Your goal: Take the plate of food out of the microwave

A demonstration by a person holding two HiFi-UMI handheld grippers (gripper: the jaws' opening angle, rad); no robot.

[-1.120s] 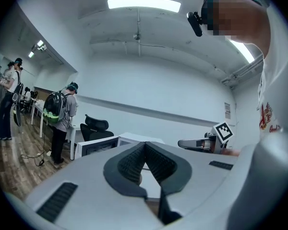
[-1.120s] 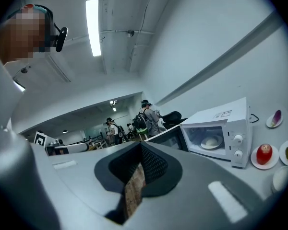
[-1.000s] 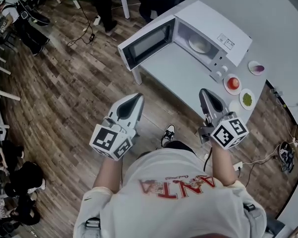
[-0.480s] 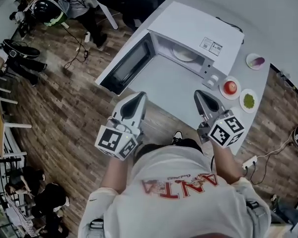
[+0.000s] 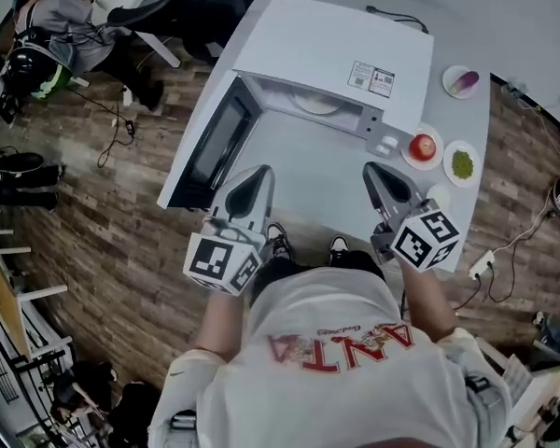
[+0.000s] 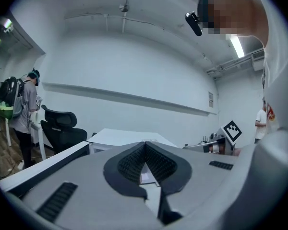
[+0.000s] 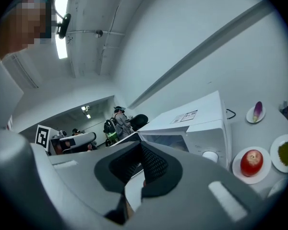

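A white microwave (image 5: 331,49) stands on the white table (image 5: 308,171) with its door (image 5: 205,147) swung open to the left. Only the front edge of a pale plate (image 5: 315,104) shows inside the cavity; what lies on it is hidden. My left gripper (image 5: 258,174) is shut and empty, over the table's near edge beside the open door. My right gripper (image 5: 371,169) is also shut and empty, in front of the control panel. The right gripper view shows the microwave (image 7: 192,123) ahead and the shut right gripper (image 7: 140,147).
Right of the microwave stand a small plate with a tomato (image 5: 422,147), a plate of something green (image 5: 462,164) and a plate with a purple item (image 5: 463,83). People, an office chair (image 5: 145,12) and bags occupy the wooden floor at upper left. Cables lie on the floor at right.
The view has closed in on the table and the microwave now sits straight ahead. Both grippers have come over the table's near edge, still shut.
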